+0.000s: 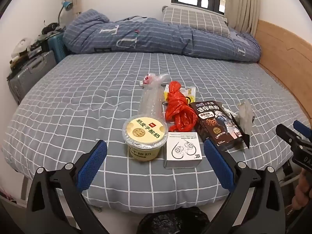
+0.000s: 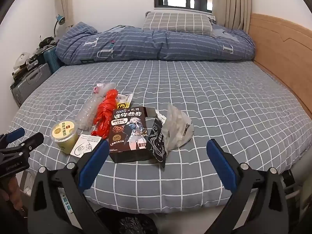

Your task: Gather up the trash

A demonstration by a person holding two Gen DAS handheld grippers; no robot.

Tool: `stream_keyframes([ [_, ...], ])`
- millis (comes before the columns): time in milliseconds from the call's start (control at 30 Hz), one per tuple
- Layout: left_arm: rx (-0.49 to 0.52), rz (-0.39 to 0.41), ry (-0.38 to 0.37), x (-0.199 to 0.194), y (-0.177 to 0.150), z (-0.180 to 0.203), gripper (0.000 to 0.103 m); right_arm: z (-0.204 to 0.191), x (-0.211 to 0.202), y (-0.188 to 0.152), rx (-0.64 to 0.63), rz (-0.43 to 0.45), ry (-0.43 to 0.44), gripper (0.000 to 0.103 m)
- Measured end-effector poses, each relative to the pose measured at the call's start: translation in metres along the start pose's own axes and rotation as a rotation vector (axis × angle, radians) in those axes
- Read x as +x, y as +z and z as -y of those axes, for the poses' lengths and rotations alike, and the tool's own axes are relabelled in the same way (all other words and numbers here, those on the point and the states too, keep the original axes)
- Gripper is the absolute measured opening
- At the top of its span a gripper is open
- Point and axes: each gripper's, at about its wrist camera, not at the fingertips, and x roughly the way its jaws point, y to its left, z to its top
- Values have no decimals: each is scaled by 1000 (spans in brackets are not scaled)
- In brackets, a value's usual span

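Observation:
Trash lies on the grey checked bed (image 1: 78, 101): a yellow yogurt cup (image 1: 144, 136), a white earphone box (image 1: 182, 149), a red plastic bag (image 1: 180, 109), bubble wrap (image 1: 151, 97), a dark cookie box (image 1: 216, 124) and a crumpled clear-and-black wrapper (image 1: 243, 117). My left gripper (image 1: 155, 148) is open and empty, held just before the cup and the white box. My right gripper (image 2: 158, 148) is open and empty, in front of the cookie box (image 2: 128, 132) and wrapper (image 2: 175, 128). A black bin bag (image 1: 175, 222) sits below the bed's front edge.
A folded blue quilt (image 1: 156, 37) and a checked pillow (image 1: 195, 21) lie at the far end. A wooden bed board (image 1: 282, 58) runs along the right. A grey suitcase (image 1: 29, 74) and clutter stand at the left. The right gripper's body (image 1: 296, 142) shows at the right edge.

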Motion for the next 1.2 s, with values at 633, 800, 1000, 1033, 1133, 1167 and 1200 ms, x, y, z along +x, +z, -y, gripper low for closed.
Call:
stream_keyframes([
  [633, 12, 0, 35, 13, -1, 3, 97, -3, 8, -5, -7, -7, 9, 96],
  [800, 14, -9, 37, 16, -1, 5, 97, -3, 9, -5, -6, -5, 5, 96],
  [1000, 7, -9, 43, 17, -2, 4, 97, -2, 11, -5, -5, 3, -6, 96],
  [1033, 5, -11, 45, 18, -2, 4, 97, -2, 11, -5, -4, 3, -7, 96],
  [1133, 7, -13, 50, 18, -3, 4, 97, -2, 11, -5, -4, 4, -8, 96],
  [1167, 7, -12, 52, 18, -3, 4, 97, -1, 11, -5, -4, 5, -9, 96],
  [1200, 6, -12, 51, 18, -3, 4, 97, -1, 11, -5, -3, 5, -7, 96],
])
